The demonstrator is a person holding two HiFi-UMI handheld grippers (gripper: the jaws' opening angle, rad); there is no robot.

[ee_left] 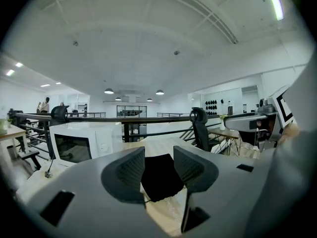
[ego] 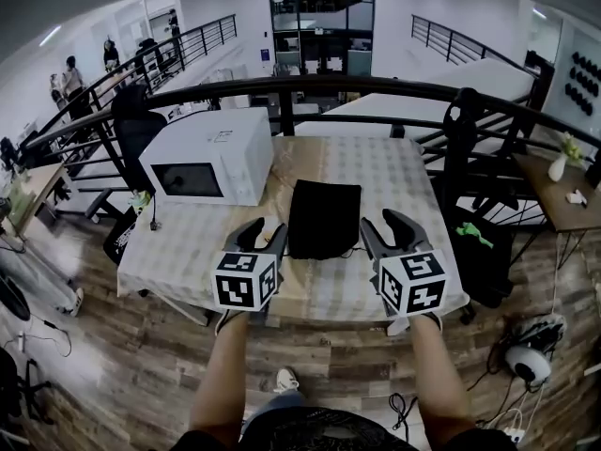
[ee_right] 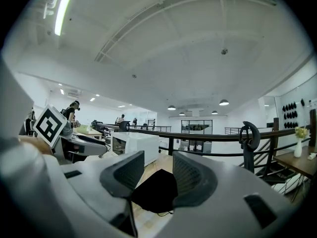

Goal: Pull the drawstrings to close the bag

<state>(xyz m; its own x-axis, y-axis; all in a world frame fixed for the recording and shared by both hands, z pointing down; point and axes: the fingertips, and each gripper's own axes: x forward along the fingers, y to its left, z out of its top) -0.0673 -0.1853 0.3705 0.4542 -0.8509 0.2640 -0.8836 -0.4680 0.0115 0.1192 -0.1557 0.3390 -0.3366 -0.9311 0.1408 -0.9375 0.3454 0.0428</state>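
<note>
Open left gripper [ego: 268, 226], open right gripper [ego: 380, 222], bag [ego: 324, 217] lengthwise away

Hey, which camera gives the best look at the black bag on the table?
The head view: the whole black bag lies flat on the table, seen from above, unobstructed. The left and right gripper views each catch only part of it, partly hidden behind their open jaws.

- We are looking over a black railing [ego: 310, 87] on an open office mezzanine.
- We are seeing a desk [ego: 549, 200], an office chair [ee_left: 199, 128] and a strip light [ee_right: 62, 9].
</note>
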